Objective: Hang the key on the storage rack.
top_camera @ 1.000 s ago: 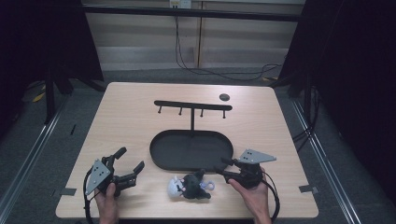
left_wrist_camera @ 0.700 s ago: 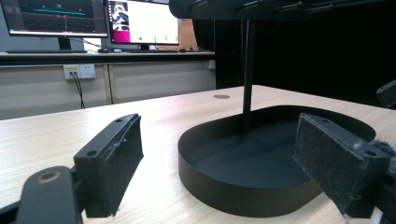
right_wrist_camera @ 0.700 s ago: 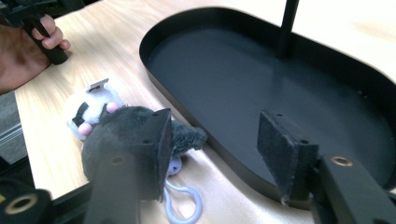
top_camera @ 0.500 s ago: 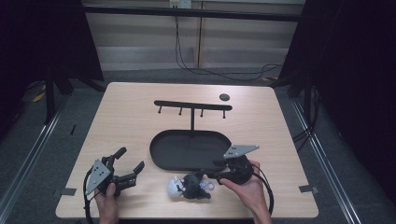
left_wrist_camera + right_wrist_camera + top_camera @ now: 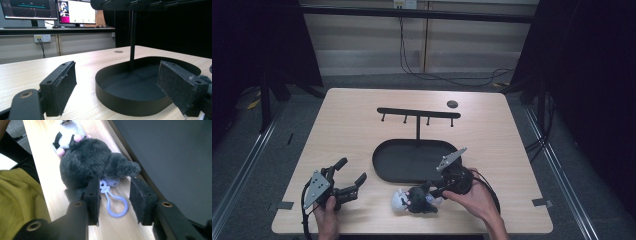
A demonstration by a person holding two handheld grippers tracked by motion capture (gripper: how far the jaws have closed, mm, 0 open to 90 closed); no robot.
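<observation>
- Black-furred plush toy [image 5: 414,200] with a white face and pink spots lies on the pale wooden surface [image 5: 352,130], near the front edge and just in front of the oval black tray [image 5: 387,167].
- Its lilac plastic clip loop [image 5: 113,206] lies flat on the wood between the jaws of the right hand-held gripper [image 5: 115,200]; these jaws have just been closing, yet the pads stand apart on either side of the loop and do not press it.
- One of those pads touches the fur of the toy's body in the right gripper view.
- Rising from the tray is a black post with a crossbar [image 5: 418,113] and small pegs.
- At the front left corner, the left hand-held gripper [image 5: 352,176] rests released, jaws wide, pointing toward the tray with nothing between them.
</observation>
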